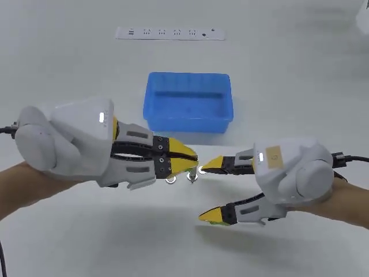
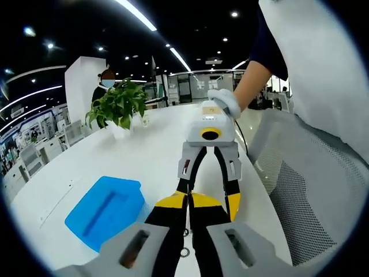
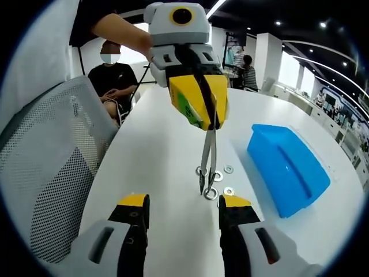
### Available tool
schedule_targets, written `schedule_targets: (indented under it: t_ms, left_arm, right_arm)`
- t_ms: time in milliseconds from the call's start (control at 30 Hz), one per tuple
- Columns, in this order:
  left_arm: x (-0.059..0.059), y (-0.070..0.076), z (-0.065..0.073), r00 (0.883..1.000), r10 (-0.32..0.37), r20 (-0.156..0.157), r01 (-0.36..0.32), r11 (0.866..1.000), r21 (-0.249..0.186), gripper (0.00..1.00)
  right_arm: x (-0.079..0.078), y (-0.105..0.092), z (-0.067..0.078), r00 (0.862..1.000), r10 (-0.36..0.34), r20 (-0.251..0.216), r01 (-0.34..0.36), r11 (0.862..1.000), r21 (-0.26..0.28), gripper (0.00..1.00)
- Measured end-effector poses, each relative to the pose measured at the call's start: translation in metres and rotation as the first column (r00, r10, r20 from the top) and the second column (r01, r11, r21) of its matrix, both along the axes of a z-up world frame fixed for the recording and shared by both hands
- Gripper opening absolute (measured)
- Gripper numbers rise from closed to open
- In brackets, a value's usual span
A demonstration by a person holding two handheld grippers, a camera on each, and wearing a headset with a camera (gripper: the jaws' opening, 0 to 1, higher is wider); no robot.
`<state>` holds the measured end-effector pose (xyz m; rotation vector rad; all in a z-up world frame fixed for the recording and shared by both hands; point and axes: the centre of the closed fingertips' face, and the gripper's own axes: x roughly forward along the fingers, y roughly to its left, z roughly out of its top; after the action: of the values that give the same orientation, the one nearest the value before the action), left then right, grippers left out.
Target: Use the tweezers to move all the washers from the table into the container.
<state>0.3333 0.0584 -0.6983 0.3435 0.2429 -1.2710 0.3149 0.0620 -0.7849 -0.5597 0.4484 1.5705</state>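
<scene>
Gripping the tweezers (image 3: 208, 151) in clenched jaws, left gripper (image 1: 185, 160) aiming their tips down among the washers (image 3: 229, 191) on the white table (image 1: 86, 231), right gripper (image 1: 209, 191) jaws spread and empty, blue container (image 1: 187, 123) just beyond.

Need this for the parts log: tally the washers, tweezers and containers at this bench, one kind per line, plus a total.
Washers: 5, counted in the right gripper view
Tweezers: 1
Blue container: 1
Total: 7
</scene>
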Motion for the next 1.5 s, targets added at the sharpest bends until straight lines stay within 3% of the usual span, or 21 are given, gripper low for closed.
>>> schedule_targets:
  t_ms: [367,500,633,933,1133,1500]
  left_arm:
    - [0.002,-0.001,0.000,1.000,-0.007,0.000,0.007,1.000,-0.011,0.05]
    - [-0.001,-0.001,0.000,0.999,-0.037,0.023,0.036,0.999,0.031,0.05]
    - [0.001,0.003,-0.001,1.000,-0.027,0.008,0.027,0.999,0.040,0.05]
    - [0.001,0.000,-0.003,0.999,-0.038,0.010,0.037,0.997,0.069,0.05]
    - [0.002,-0.003,-0.004,0.999,-0.040,0.008,0.039,0.996,0.075,0.05]
    - [0.001,-0.002,-0.005,1.000,-0.027,0.002,0.027,0.996,0.086,0.05]
  right_arm:
    - [-0.002,0.005,-0.001,1.000,0.005,-0.013,-0.005,1.000,0.005,0.49]
    - [-0.003,0.007,-0.002,1.000,0.014,-0.019,-0.014,1.000,0.004,0.49]
    - [0.001,0.012,-0.004,0.999,0.026,-0.019,-0.026,1.000,-0.003,0.48]
    - [0.017,0.028,0.009,1.000,0.020,-0.006,-0.020,0.999,0.025,0.25]
    - [0.021,0.026,0.006,1.000,0.008,0.004,-0.008,1.000,-0.003,0.12]
    - [0.021,0.026,0.002,1.000,0.024,0.017,-0.024,1.000,-0.008,0.09]
